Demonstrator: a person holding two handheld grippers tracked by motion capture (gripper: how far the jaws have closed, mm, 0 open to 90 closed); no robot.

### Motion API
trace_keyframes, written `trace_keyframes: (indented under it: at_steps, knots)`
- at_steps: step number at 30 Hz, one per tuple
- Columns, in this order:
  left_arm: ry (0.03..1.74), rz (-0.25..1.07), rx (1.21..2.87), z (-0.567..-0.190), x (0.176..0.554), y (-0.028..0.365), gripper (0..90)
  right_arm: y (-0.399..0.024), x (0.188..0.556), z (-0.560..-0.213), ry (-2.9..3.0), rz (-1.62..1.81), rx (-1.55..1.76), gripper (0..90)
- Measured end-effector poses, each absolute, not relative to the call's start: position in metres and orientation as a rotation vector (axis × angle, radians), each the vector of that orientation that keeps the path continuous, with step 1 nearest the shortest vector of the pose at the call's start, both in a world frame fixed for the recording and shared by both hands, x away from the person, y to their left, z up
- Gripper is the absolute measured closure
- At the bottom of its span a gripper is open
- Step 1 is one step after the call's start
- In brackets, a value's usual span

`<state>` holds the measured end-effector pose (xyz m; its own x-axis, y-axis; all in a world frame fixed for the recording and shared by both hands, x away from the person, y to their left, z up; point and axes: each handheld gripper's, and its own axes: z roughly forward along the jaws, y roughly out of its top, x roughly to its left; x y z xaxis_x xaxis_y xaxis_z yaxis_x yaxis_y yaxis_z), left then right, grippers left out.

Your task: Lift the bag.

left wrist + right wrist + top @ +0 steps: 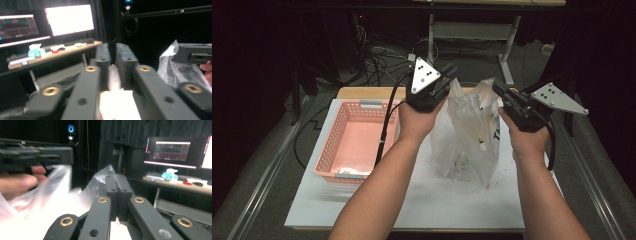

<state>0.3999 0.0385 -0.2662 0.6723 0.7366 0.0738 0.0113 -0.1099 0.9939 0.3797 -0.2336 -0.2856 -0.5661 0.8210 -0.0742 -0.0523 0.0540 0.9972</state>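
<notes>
Clear plastic bag point(469, 135) standing upright on the white table point(362, 210), just right of the pink basket point(357, 140), with small items dimly visible low inside, too blurred to name. Held up by its mouth from two sides.

At the bag's left rim: left gripper point(447, 75), jaws nearly together with a slim gap, a strip of film point(113, 75) showing between them in the left gripper view. Whether the pads actually press on that film cannot be told. At the bag's right rim: right gripper point(499, 89), jaws pressed together, pinching a peak of crinkled plastic point(106, 176) that rises just past the tips in the right gripper view.

Step in hand, by judgement: holding the bag's mouth, either spreading it for access or easing off on the left side.

Next move, likely: keeping the right pinch firm so the bag stays upright, then either re-pinching the left rim or drawing the two rims apart. Care needed against thin film slipping out and the bag slumping toward the basket.

Beyond the bag: monitors point(67, 18) and a cluttered desk point(52, 53) in a dark room.
</notes>
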Motion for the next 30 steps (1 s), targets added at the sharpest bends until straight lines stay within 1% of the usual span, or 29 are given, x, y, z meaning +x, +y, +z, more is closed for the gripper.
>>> trace_keyframes:
  at_steps: [2, 3, 6, 11, 13, 14, 18, 20, 21, 22, 24, 25, 26, 28, 29, 30]
  knots:
    - [0.641, 0.689, 1.591, -0.273, 0.392, 0.045, 65.9, -0.235, 0.381, -0.293, 1.658, 1.575, 0.797, 90.0]
    - [0.637, 0.681, 1.598, -0.277, 0.387, 0.049, 63.3, -0.236, 0.381, -0.297, 1.665, 1.569, 0.803, 90.0]
    - [0.639, 0.671, 1.605, -0.291, 0.368, 0.061, 57.9, -0.241, 0.383, -0.308, 1.682, 1.541, 0.827, 90.0]
    - [0.644, 0.626, 1.617, -0.318, 0.336, 0.075, 51.5, -0.247, 0.382, -0.322, 1.704, 1.514, 0.864, 90.0]
    - [0.652, 0.609, 1.658, -0.332, 0.324, 0.078, 46.4, -0.25, 0.379, -0.327, 1.707, 1.511, 0.882, 90.0]
    - [0.68, 0.558, 1.666, -0.339, 0.316, 0.079, 42.6, -0.251, 0.378, -0.328, 1.715, 1.503, 0.877, 90.0]
    - [0.706, 0.493, 1.703, -0.372, 0.289, 0.078, 26.1, -0.256, 0.374, -0.332, 1.715, 1.492, 0.878, 90.0]
    - [0.775, 0.388, 1.739, -0.397, 0.287, 0.07, 14.6, -0.257, 0.371, -0.332, 1.71, 1.495, 0.888, 90.0]
    - [0.803, 0.304, 1.788, -0.415, 0.292, 0.063, 11.7, -0.256, 0.371, -0.331, 1.71, 1.494, 0.883, 90.0]
    - [0.822, 0.26, 1.818, -0.424, 0.296, 0.057, 9.1, -0.256, 0.37, -0.331, 1.713, 1.49, 0.873, 90.0]
    - [0.838, 0.179, 1.898, -0.443, 0.309, 0.04, 9.1, -0.254, 0.369, -0.33, 1.712, 1.495, 0.865, 90.0]
    - [0.824, 0.17, 1.915, -0.447, 0.313, 0.033, 11.7, -0.253, 0.369, -0.329, 1.711, 1.499, 0.872, 90.0]
    - [0.788, 0.21, 1.896, -0.448, 0.313, 0.03, 26.1, -0.253, 0.369, -0.329, 1.713, 1.495, 0.859, 90.0]
    - [0.739, 0.309, 1.831, -0.437, 0.314, 0.03, 69.5, -0.252, 0.367, -0.328, 1.709, 1.496, 0.859, 90.0]
    - [0.728, 0.34, 1.814, -0.43, 0.315, 0.03, 84.1, -0.253, 0.367, -0.328, 1.712, 1.495, 0.853, 90.0]
    - [0.703, 0.389, 1.782, -0.417, 0.317, 0.031, 87.7, -0.254, 0.367, -0.327, 1.71, 1.495, 0.858, 90.0]
